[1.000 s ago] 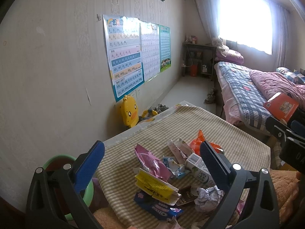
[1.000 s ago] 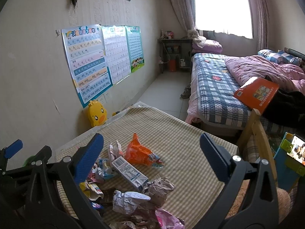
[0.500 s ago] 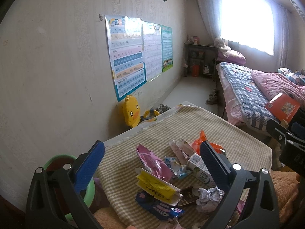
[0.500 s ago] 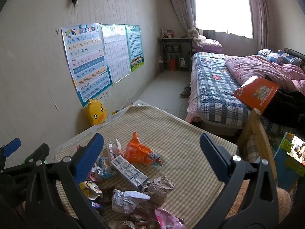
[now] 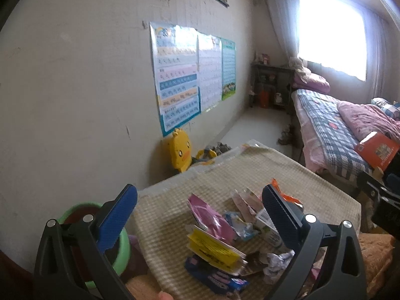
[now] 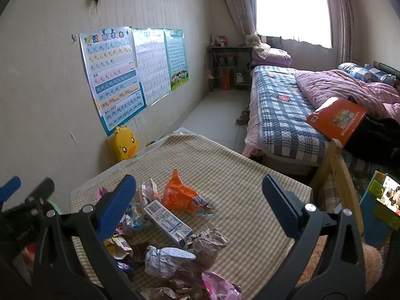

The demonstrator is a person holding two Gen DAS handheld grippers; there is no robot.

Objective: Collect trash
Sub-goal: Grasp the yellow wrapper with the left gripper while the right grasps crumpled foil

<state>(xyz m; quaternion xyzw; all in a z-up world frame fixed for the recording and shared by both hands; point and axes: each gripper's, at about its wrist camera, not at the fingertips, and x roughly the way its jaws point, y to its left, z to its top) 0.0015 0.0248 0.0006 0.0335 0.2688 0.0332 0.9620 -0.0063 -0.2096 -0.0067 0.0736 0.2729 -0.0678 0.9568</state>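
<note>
Both the left gripper point(image 5: 198, 216) and right gripper point(image 6: 198, 200) gape empty; between the right's fingers, the white rectangular carton point(image 6: 168, 222) lies flat, long axis running near-right to far-left.

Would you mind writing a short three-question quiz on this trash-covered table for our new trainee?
1. True or false: the left gripper is shut on a wrapper.
2. Which item lies farthest from the right gripper? A) orange wrapper B) crumpled paper C) white carton
3. Fill in: the green bin stands off the table's ____ edge in the left wrist view.

Key: 1 false, both grippers are open and empty. 2 A. 3 left.
</note>
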